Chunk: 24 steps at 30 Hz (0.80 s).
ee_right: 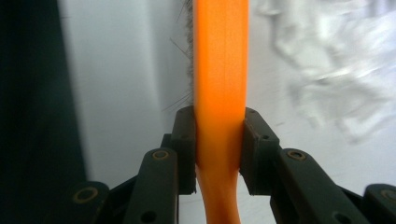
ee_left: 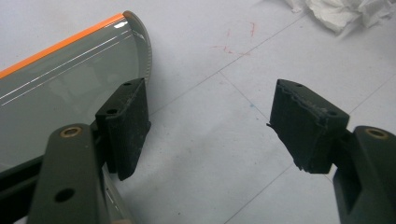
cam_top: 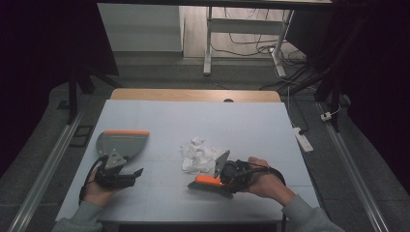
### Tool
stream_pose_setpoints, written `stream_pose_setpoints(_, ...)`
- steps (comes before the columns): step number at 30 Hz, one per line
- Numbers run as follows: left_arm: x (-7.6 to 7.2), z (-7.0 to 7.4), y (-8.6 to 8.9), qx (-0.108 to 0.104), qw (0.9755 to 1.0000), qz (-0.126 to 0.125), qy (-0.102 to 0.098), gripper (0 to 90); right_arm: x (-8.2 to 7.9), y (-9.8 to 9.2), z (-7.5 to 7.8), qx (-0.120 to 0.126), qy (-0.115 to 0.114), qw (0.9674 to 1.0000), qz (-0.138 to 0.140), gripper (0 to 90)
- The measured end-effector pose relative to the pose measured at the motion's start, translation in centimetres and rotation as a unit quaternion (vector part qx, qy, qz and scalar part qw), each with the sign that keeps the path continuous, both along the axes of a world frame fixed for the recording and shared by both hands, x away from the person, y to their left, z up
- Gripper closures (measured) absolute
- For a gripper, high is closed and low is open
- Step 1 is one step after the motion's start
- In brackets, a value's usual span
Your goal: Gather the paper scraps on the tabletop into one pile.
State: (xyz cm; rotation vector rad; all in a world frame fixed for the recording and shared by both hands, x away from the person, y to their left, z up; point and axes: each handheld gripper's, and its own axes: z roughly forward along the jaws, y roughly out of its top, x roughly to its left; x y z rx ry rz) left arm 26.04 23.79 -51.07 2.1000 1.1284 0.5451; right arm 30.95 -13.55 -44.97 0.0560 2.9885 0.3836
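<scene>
Left gripper gapes, right gripper clamped

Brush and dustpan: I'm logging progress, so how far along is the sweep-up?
Done: the right gripper is clamped on the orange brush. In hand: the brush sits just short of the crumpled tissue. Left: the left gripper is open beside the dustpan, which holds no tissue.

The high view is dim, its corners falling to black, and only the pale tabletop catches even light from above, with soft shadows. The dustpan shows thin glare streaks and is sharp. In the right gripper view the tissue smears with motion blur, and the brush looks soft and overexposed.
</scene>
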Motion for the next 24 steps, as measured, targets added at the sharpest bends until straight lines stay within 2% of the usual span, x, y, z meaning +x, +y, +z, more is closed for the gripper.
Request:
stream_pose_setpoints(1, 0.0, 0.0, 0.0, 0.0, 1.0, 0.001, 0.001, 29.3, 0.5, 0.3, 0.0, 0.001, 0.003, 1.0, 0.001, 69.7)
stream_pose_setpoints(4, 0.0, 0.0, 0.0, 0.0, 1.0, 0.001, 0.001, 29.2, 1.9, 0.9, 0.0, -0.001, -0.009, 0.9999, -0.005, 69.7)
stream_pose_setpoints(5, 0.0, 0.0, 0.0, 0.0, 1.0, 0.0, 0.001, 29.3, 2.4, 1.1, 0.1, 0.0, -0.017, 0.9998, -0.005, 69.7)
stream_pose_setpoints(6, 0.0, -0.1, 0.0, 0.0, 1.0, 0.0, 0.001, 29.3, 3.4, 1.3, 0.2, -0.001, -0.037, 0.9992, -0.015, 69.7)
stream_pose_setpoints(8, 0.0, -0.1, 0.0, 0.0, 1.0, 0.0, 0.001, 29.3, 3.9, 1.4, 0.2, 0.001, -0.045, 0.9988, -0.018, 69.8)
stream_pose_setpoints(11, 0.0, 0.0, 0.0, 0.0, 1.0, 0.0, 0.001, 29.3, 4.9, 1.1, 0.5, 0.028, -0.065, 0.9969, -0.033, 69.8)
stream_pose_setpoints(14, 0.0, -0.1, 0.1, 0.0, 1.0, 0.0, 0.002, 29.3, 5.0, 0.3, 1.4, 0.083, -0.059, 0.9936, -0.049, 69.8)
stream_pose_setpoints(16, 0.1, -0.1, 0.1, 0.0, 1.0, -0.001, 0.003, 29.3, 4.9, -0.4, 2.1, 0.105, -0.05, 0.9914, -0.059, 69.7)
stream_pose_setpoints(18, 0.0, -0.1, 0.0, 0.001, 1.0, -0.002, 0.002, 29.3, 4.9, -1.2, 2.8, 0.127, -0.048, 0.987, -0.086, 69.7)
stream_pose_setpoints(20, 0.0, -0.1, 0.0, 0.002, 1.0, -0.002, 0.001, 29.3, 4.9, -2.0, 3.4, 0.144, -0.052, 0.9809, -0.12, 69.7)
stream_pose_setpoints(22, 0.0, 0.0, 0.0, 0.002, 1.0, -0.003, 0.0, 29.3, 5.1, -2.8, 3.8, 0.149, -0.061, 0.9736, -0.162, 69.7)
stream_pose_setpoints(24, -0.1, 0.0, -0.1, 0.001, 1.0, -0.002, 0.0, 29.3, 5.4, -3.6, 4.0, 0.149, -0.059, 0.9675, -0.195, 69.7)
